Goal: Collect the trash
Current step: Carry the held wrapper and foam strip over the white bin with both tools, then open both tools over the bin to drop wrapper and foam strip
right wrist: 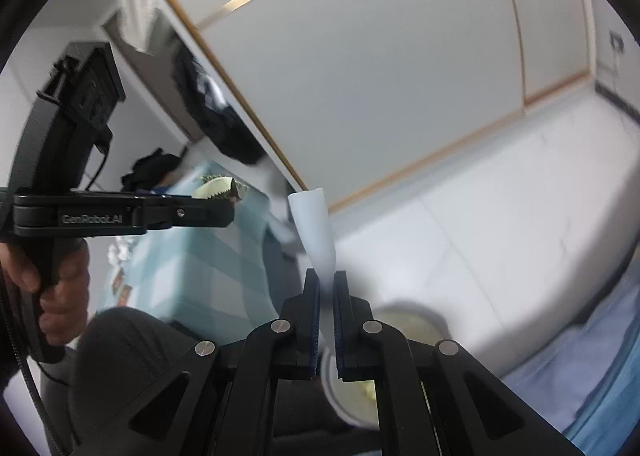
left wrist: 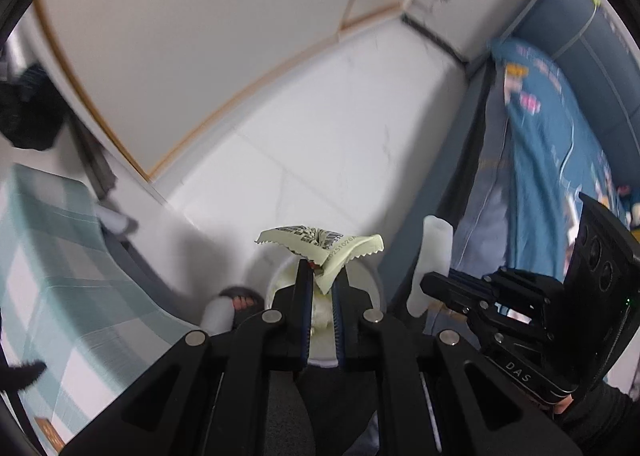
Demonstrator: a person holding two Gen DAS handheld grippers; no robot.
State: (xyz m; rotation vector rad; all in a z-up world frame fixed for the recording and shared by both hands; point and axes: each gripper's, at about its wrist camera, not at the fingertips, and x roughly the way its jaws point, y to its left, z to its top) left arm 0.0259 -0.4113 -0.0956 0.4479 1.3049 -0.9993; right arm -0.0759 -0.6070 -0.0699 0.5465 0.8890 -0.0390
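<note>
the left gripper [left wrist: 320, 276] is clamped on a pale green wrapper [left wrist: 320, 244], pinched at its crumpled middle so that both serrated ends fan out above the jaws; a grip at the middle is probably chosen because so light a scrap would slip from an edge hold. seen from the right wrist, the same gripper [right wrist: 228, 211] is carried level by a hand [right wrist: 48, 276], with the wrapper [right wrist: 218, 187] jutting from its tip. the right gripper [right wrist: 326, 284] is closed on a white paper strip [right wrist: 314, 228], held by its narrow lower end so that the wider end stands up and leans a little. from the left wrist the strip [left wrist: 434, 256] is seen upright beside the right gripper [left wrist: 432, 282], just to the right of the wrapper.

below both tools a round white bin [left wrist: 372, 288] is seen, largely hidden behind the left jaws; in the right view its rim [right wrist: 332, 384] shows under the jaws, with yellowish scraps inside. both pieces appear to be held over or near the opening so that they can be dropped in together; it is judged that the pickup is done and only the release is left. the view is blurred, so how squarely each piece sits over the bin cannot be told.

around this lie a white floor [left wrist: 320, 135], a blue cover [left wrist: 560, 135] to the right and a checked cloth [left wrist: 48, 256] to the left.
</note>
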